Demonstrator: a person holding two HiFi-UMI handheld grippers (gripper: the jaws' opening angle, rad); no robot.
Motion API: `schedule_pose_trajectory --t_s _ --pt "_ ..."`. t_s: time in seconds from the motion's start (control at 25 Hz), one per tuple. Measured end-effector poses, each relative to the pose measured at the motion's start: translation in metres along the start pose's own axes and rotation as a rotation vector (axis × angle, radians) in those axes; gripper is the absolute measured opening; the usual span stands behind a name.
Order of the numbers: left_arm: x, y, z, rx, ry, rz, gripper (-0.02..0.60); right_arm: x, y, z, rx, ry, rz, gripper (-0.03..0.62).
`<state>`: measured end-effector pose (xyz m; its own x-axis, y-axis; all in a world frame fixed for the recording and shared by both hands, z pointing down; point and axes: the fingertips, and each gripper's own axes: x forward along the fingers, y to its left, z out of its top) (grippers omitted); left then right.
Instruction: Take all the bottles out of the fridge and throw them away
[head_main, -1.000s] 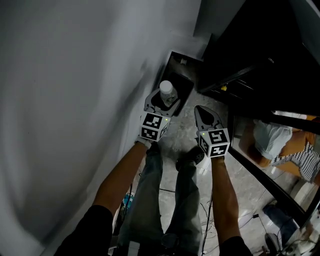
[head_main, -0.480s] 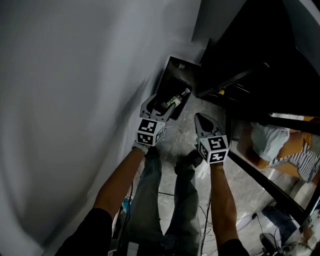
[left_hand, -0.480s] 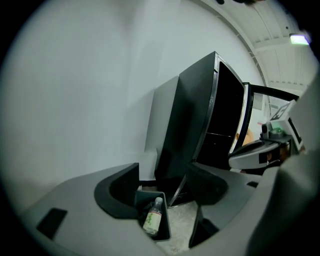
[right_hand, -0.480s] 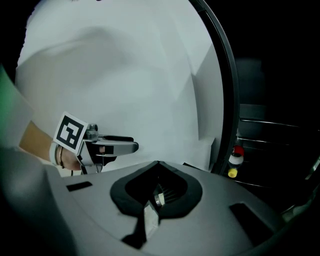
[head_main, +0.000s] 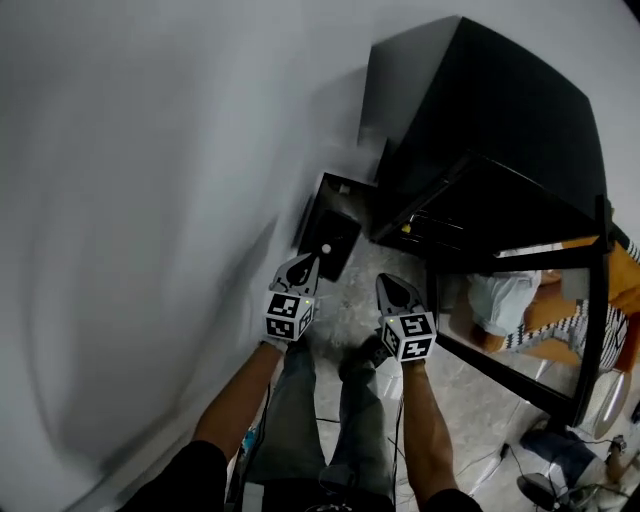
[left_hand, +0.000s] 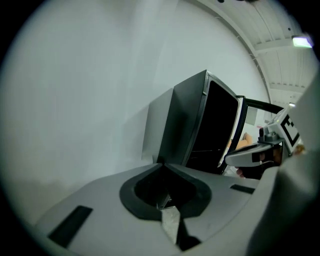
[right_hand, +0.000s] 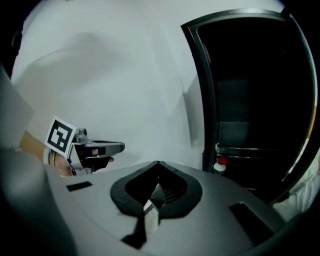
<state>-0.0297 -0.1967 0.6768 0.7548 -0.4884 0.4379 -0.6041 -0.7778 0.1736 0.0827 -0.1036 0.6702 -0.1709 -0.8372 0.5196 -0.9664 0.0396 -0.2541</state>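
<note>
Grey left gripper (head_main: 306, 260) and right gripper (head_main: 388, 281), both with jaws together and empty, hang near the open black fridge (head_main: 480, 150).

Two hand-held grippers are in view: the left hand-held gripper (head_main: 303, 262) and the right hand-held gripper (head_main: 392, 283). There is one black fridge (head_main: 500, 110) and one black bin (head_main: 335, 215). Two bottles can be counted: one white-capped bottle (head_main: 325, 248) in the bin and one red-capped bottle (right_hand: 220, 164) inside the fridge.

Smooth black fridge (head_main: 500, 110) with slight sheen, matt white wall (head_main: 150, 200), polished marble-look floor (head_main: 480, 430)
</note>
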Motion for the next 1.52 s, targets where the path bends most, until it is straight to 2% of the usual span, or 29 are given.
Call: schedule_pose_trajectory --t_s 0.2,0.6,0.8,1.16,1.52 --pt "-0.033 -0.045 0.062 -0.008 -0.003 -0.052 0.008 -0.056 0.006 0.048 0.039 -0.033 -0.018 0.008" --pt "-0.076 -0.142 0.177 -0.034 -0.066 -0.139 0.006 -0.163 -0.006 0.144 0.068 -0.143 -0.092 0.008" --pt "-0.082 -0.179 0.223 -0.039 -0.114 -0.187 0.006 -0.207 -0.022 0.17 0.071 -0.164 -0.147 0.008" --pt "-0.093 -0.202 0.262 0.007 -0.135 -0.221 0.006 -0.254 -0.051 0.185 0.144 -0.215 -0.236 0.008" --pt "-0.105 -0.194 0.269 0.029 -0.127 -0.24 0.006 -0.255 -0.04 0.199 0.147 -0.236 -0.24 0.008"
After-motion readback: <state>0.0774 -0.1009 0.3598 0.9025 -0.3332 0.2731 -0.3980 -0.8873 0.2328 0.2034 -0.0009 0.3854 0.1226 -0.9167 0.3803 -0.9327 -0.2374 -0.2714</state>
